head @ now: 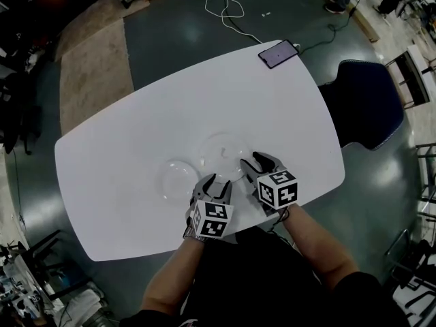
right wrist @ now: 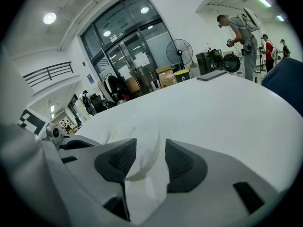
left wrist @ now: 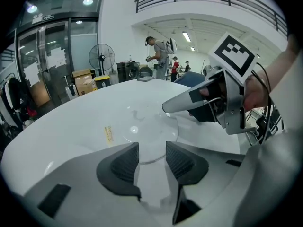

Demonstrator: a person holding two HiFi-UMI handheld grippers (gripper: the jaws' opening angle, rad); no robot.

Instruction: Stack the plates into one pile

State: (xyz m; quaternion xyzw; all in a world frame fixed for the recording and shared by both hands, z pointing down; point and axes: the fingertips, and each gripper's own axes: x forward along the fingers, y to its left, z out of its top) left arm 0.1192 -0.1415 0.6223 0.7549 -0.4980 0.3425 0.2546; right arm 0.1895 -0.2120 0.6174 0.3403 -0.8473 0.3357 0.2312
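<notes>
**Table** [head: 136, 182]: white, rounded corners, on a dark floor.

**Near plate** [head: 178, 177]: clear, lies flat on the table toward the person's edge. In the left gripper view it [left wrist: 147, 129] sits straight ahead of the jaws, its near rim reaching into the gap between them, with a small yellow label [left wrist: 109, 134] on its left side.

**Far plate** [head: 223, 150]: clear, just beside the near plate, up and to the right of it in the head view. The two plates are not stacked. In the right gripper view its rim [right wrist: 147, 162] curves up through the gap between the jaws. Whether that edge is off the table is hard to tell through the clear material.

**Left gripper** [head: 214, 181]: low over the table at the near plate's right edge, pointing steeply down. Its jaws [left wrist: 152, 148] stand apart and neither pad presses on the rim.

**Right gripper** [head: 257, 162]: at the far plate's near-right edge, close beside the left gripper. Its jaws [right wrist: 150, 145] stand apart, the gap far wider than the thin rim in it, so nothing appears pinched. One grey finger [left wrist: 182, 102] shows in the left gripper view, its tip over the plates.

**Phone** [head: 278, 53]: dark, at the table's far edge, with a white cable [head: 228, 9] trailing across the floor.

**Chair** [head: 364, 104]: dark blue, at the table's right end.
</notes>
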